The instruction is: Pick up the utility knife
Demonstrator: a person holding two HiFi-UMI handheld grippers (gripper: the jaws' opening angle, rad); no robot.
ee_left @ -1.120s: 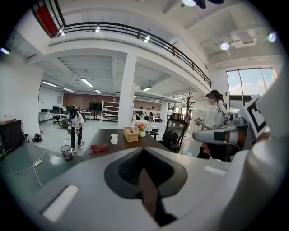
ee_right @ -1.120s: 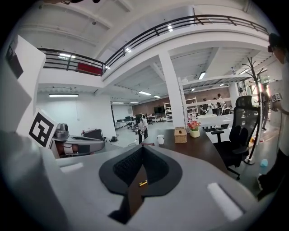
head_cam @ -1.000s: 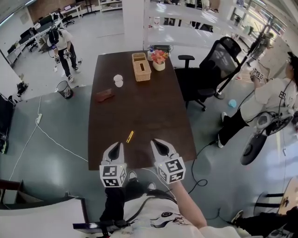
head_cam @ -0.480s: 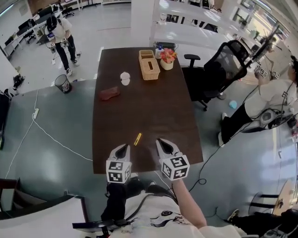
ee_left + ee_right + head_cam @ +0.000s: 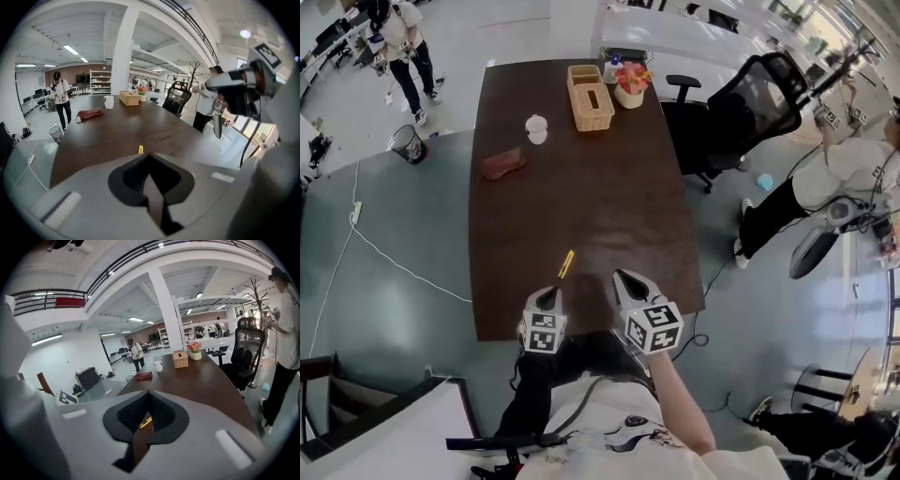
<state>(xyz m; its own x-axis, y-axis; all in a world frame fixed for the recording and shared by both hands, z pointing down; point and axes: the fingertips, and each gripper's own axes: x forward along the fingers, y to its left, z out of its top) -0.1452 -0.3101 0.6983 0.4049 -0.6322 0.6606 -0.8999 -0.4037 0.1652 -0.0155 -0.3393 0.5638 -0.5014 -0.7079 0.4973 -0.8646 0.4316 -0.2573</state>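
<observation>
Utility knife [image 5: 566, 263] — one, yellow, too small for blade detail — lies on worktop [image 5: 619, 197] near its near edge, just ahead of left gripper [image 5: 549, 294]. Right gripper [image 5: 624, 277] sits beside it. Both grippers' jaws pressed together, nothing between. Far end: 1 cup [image 5: 536, 127], 1 red cloth [image 5: 503, 164], 1 wicker box [image 5: 589, 96].

Dark tbl [image 5: 600, 206] w/ wicker box [image 5: 589, 96], flowers [image 5: 631, 81], cup [image 5: 536, 127], red cloth [image 5: 503, 165]; office chair [image 5: 741, 112] beside; bin [image 5: 406, 142] on floor.

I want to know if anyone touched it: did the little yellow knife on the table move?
No. The utility knife lies in the same spot as before, close to the near edge of the table and at the same slant. Only the camera shifted.
</observation>
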